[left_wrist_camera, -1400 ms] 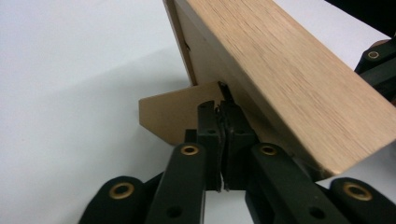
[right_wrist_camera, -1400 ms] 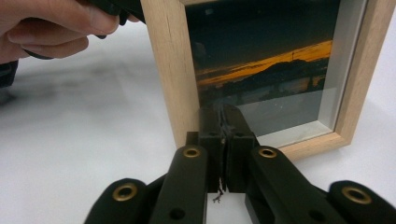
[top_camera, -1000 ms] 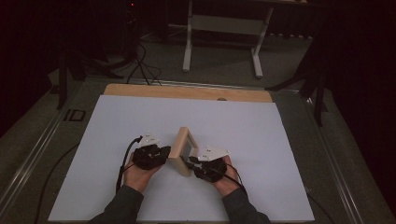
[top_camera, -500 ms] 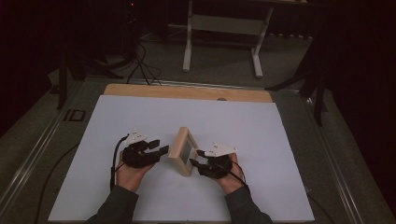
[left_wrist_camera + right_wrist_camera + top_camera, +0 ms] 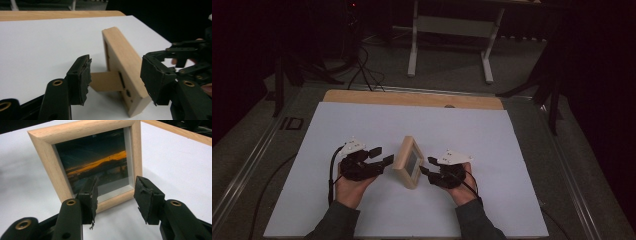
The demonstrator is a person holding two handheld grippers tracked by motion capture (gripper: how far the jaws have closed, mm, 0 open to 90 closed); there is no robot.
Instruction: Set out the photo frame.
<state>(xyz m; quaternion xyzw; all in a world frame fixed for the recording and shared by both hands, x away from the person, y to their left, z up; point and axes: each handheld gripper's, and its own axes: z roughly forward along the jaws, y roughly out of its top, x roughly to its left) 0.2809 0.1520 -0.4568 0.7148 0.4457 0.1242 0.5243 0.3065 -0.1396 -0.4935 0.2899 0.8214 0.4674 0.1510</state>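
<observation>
Claws both gape now: left claw has just been opening, backing off toward nine o'clock, and right claw too, nothing between either. Picture frame stands mid-counter; my right view shows its sunset photo, my left its back strut.

The picture frame is pale, smooth, matt wood with glossy glass, standing on a matt white sheet.

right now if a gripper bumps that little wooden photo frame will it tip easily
Probably: the photo frame stands upright on a narrow edge, propped by one small back strut. It looks rigid and light. Its glass front may be fragile.
</observation>
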